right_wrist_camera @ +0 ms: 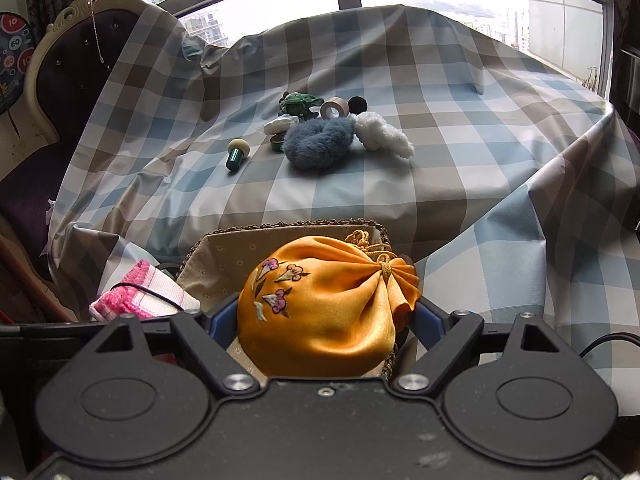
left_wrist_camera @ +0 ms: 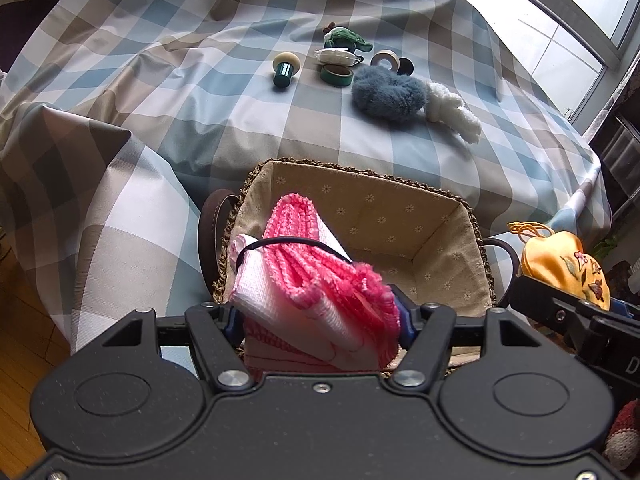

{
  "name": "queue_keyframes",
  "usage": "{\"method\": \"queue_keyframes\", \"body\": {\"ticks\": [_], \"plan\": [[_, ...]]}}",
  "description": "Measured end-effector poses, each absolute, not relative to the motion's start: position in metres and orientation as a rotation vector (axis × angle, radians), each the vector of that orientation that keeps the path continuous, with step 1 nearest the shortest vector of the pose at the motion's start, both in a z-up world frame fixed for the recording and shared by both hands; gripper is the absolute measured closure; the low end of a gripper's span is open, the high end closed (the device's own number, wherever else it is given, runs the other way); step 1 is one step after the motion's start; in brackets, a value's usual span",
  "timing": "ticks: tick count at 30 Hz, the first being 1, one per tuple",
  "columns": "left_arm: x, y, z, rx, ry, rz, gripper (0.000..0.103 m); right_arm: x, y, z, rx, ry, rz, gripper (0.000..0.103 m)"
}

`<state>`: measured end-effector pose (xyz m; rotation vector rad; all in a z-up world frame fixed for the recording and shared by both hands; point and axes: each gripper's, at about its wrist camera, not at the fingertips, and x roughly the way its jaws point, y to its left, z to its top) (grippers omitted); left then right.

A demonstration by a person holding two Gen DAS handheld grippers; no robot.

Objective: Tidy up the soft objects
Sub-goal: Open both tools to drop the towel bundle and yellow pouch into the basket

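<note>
A folded pink-and-white towel, bound by a black elastic band, sits between the blue pads of my left gripper, which is shut on it just above the near end of a woven basket with a beige floral lining. My right gripper is shut on an orange satin drawstring pouch with embroidered flowers, held over the basket's right side. The pouch also shows at the right of the left wrist view. A blue fluffy item and a white fluffy one lie farther back on the checked tablecloth.
Behind the fluffy items lie a green plush, a green tape roll, a beige tape roll, a white bundle and a mushroom-shaped piece. A dark padded chair stands at the left, and a window runs behind the table.
</note>
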<state>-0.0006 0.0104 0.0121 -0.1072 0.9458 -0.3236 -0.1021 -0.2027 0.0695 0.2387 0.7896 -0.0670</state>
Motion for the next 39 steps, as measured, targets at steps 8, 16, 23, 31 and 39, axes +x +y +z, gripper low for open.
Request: {"method": "queue_keyframes", "body": {"ticks": [8, 16, 23, 31, 39], "plan": [[-0.0001, 0.0103, 0.0149, -0.116, 0.91, -0.326, 0.023, -0.0966, -0.2042, 0.0678, 0.252, 0.788, -0.059, 0.015], [0.0031, 0.0124, 0.013, -0.123, 0.923, -0.308, 0.023, -0.0953, -0.2059, 0.0657, 0.263, 0.793, -0.068, 0.014], [0.0004, 0.0129, 0.0152, -0.104, 0.908, -0.286, 0.023, -0.0944, -0.2061, 0.0656, 0.264, 0.795, -0.073, 0.014], [-0.0021, 0.0126, 0.0172, -0.072, 0.888, -0.265, 0.023, -0.0957, -0.2058, 0.0663, 0.26, 0.789, -0.074, 0.014], [-0.0062, 0.0101, 0.0184, -0.031, 0.864, -0.246, 0.022, -0.0964, -0.2059, 0.066, 0.26, 0.797, -0.07, 0.014]]}}
